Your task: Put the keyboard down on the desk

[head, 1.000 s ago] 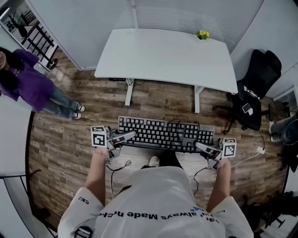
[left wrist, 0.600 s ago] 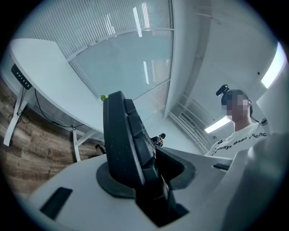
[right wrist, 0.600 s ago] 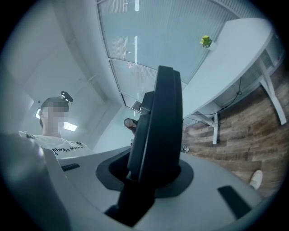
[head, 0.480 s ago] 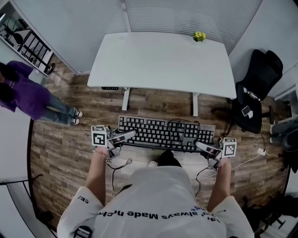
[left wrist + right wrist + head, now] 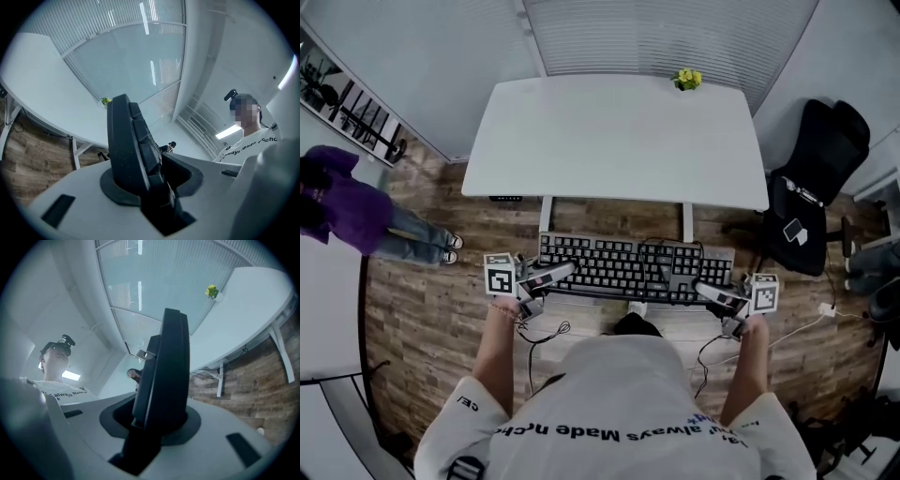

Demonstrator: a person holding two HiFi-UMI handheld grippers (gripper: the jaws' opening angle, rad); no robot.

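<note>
From the head view, a black full-size keyboard [image 5: 623,266] with rows of dark keys and a black cable looped over its right half hangs level above the wood-plank floor [image 5: 422,309], just short of the white rectangular desk [image 5: 619,141] and not on it. The left gripper [image 5: 555,273] pinches its left end and the right gripper [image 5: 705,290] its right end. The white T-shirt [image 5: 619,403] carries print, of which "always Made" is readable. A small yellow-green plant [image 5: 685,79] sits at the desk's far edge. In the left gripper view, the jaws are pressed onto the keyboard's edge [image 5: 129,150], which rises edge-on. In the right gripper view, the jaws likewise clamp the keyboard's dark, slim end [image 5: 166,376].
</note>
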